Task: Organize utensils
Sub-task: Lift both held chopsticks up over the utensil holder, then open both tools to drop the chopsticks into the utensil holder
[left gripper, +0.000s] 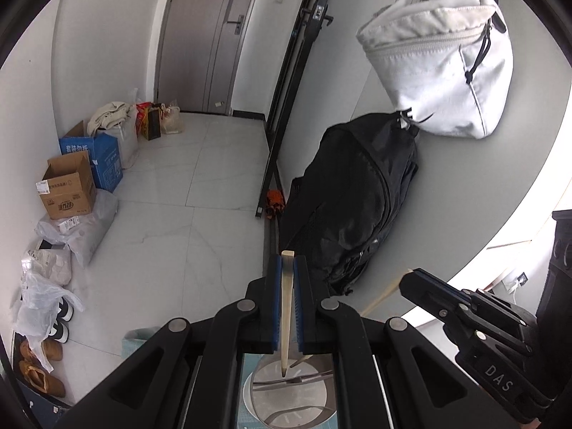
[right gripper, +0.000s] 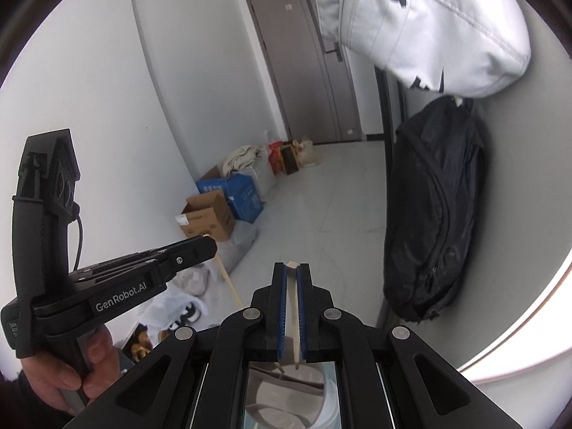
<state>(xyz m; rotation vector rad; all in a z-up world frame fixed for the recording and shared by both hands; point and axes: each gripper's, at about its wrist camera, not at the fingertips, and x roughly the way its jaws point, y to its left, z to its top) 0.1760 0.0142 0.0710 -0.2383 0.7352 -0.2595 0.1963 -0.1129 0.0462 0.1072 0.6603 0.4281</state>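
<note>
Chopsticks are what you have in hand, 1 in each tool. Your left gripper (left gripper: 287,268) is clamped on a chopstick (left gripper: 286,307) that runs down between the blue pads (left gripper: 274,296), thick end up and tip down over the holder (left gripper: 286,393), a round grey container seen through the gap under the jaws. Your right gripper (right gripper: 292,275) is closed the same way on the second chopstick (right gripper: 292,307), its tip also just above that container (right gripper: 286,393).

By the look of it, you are at the drop-in step: both sticks are aimed down at 1 opening. The next move calls for lowering each tip inside the rim before you let go, and easing the pads apart gently so the stick slides in rather than tipping out. Whether the tips are already past the rim I cannot tell from either view.

Mind the crowding: the 2 tools stand near each other, angled toward the same mouth, so the sticks could cross or knock.

Beyond you, a black backpack (left gripper: 350,207) leans on the wall with a white bag (left gripper: 443,64) hanging above it. Boxes (left gripper: 68,186), plastic bags and shoes (left gripper: 39,368) line the far wall. None of these is in your way.
</note>
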